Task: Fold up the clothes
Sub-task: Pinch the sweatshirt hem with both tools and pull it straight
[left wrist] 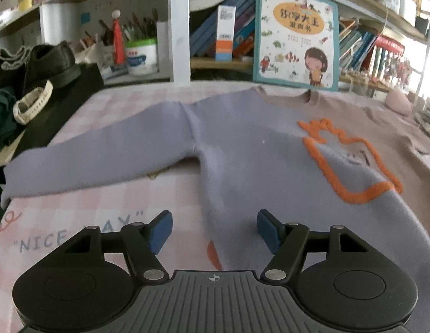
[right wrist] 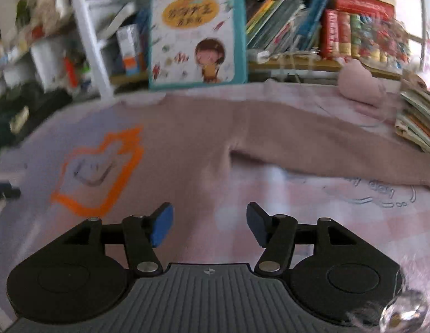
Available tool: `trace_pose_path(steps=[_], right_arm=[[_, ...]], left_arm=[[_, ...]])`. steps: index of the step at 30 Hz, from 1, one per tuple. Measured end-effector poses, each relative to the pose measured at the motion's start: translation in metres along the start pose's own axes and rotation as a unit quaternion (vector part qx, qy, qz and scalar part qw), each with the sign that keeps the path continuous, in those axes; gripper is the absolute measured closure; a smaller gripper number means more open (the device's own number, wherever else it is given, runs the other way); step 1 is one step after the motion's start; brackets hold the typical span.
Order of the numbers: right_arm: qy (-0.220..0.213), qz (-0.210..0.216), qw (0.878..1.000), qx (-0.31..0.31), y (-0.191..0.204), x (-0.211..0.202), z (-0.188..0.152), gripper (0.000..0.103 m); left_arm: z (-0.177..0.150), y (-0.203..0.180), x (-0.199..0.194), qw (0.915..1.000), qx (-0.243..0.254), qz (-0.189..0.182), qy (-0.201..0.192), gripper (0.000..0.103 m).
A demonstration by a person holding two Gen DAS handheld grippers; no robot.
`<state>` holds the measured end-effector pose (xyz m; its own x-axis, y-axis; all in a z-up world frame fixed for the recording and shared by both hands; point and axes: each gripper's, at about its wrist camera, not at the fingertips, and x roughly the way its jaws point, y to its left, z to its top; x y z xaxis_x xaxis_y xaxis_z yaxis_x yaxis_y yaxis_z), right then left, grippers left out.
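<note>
A sweater (left wrist: 242, 138) lies flat on the pink checked tablecloth (left wrist: 109, 199), lilac on its left half and tan-pink on its right, with an orange outlined motif (left wrist: 350, 161) on the chest. Its lilac sleeve (left wrist: 84, 163) stretches out to the left. In the right wrist view the tan half (right wrist: 192, 144) and its sleeve (right wrist: 325, 149) spread to the right. My left gripper (left wrist: 213, 230) stands open over the lilac hem, nothing between its blue pads. My right gripper (right wrist: 209, 223) is open above the sweater's right lower edge and the cloth, holding nothing.
A bookshelf with a picture book (left wrist: 296, 38) stands behind the table. Dark clothes, a black shoe (left wrist: 52, 63) and a white strap lie at the left. A pink soft object (right wrist: 359, 86) and stacked books (right wrist: 417, 116) sit at the right edge.
</note>
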<state>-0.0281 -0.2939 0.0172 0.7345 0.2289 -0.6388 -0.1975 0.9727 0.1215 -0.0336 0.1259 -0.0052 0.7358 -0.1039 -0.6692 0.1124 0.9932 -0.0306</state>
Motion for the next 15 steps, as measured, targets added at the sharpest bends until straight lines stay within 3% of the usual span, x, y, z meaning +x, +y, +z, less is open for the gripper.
trace_pose_path(steps=[2,3,5,6,7,15], right_arm=[[0.011,-0.011,1.0,-0.014,0.009,0.006,-0.006,0.047],[0.011,-0.013,1.0,-0.019,0.012,0.006,-0.008,0.05],[0.013,-0.001,1.0,-0.021,0.014,0.006,-0.008,0.074],[0.017,0.012,1.0,-0.016,0.014,0.006,-0.007,0.091],[0.021,0.02,0.999,-0.013,0.015,0.005,-0.006,0.092],[0.026,-0.021,0.999,-0.039,0.02,-0.011,-0.017,0.092]], left_arm=[[-0.001,0.002,0.0,1.0,-0.004,-0.004,-0.002,0.04],[0.0,0.003,0.0,1.0,-0.003,-0.004,-0.003,0.048],[0.001,0.005,0.0,0.9999,-0.009,-0.01,-0.005,0.066],[0.002,0.006,0.0,0.9998,-0.013,-0.015,-0.006,0.078],[0.002,0.006,0.001,0.9996,-0.018,-0.02,-0.006,0.087],[0.004,-0.01,0.005,0.9995,0.005,-0.029,-0.011,0.089]])
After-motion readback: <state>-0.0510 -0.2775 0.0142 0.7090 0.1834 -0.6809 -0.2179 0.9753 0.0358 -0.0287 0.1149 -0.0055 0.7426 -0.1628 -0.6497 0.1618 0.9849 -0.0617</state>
